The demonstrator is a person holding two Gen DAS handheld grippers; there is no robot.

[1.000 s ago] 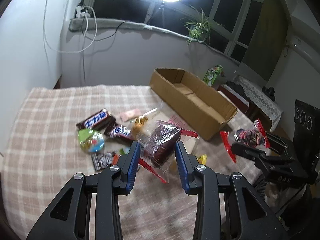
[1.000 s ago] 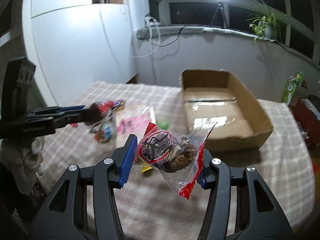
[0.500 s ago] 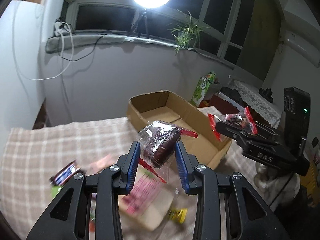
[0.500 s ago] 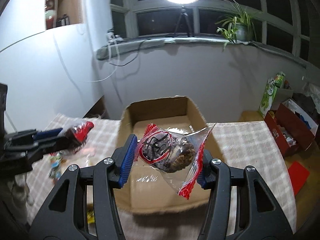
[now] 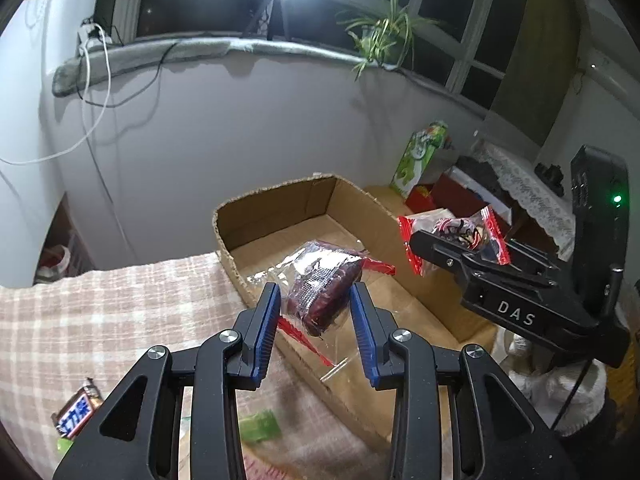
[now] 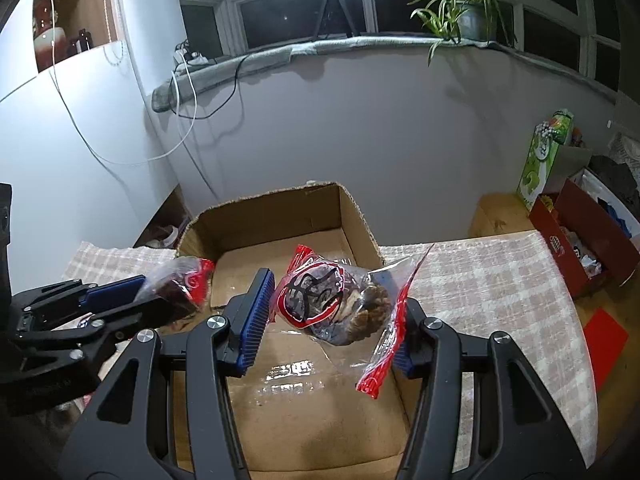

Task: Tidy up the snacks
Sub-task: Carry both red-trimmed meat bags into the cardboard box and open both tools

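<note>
snacks in crinkly, slippery wrap, light and crushable: left fingers clamp dark pack, right fingers clamp cake pack, both over box at 12 o'clock; hold mid-body.

I take the cardboard box as landmark: it stands on the bench. My left tongs hold a snack packet above its left edge, my right tongs hold another packet over its middle. A candy bar lies on the bench left of the box.
</note>
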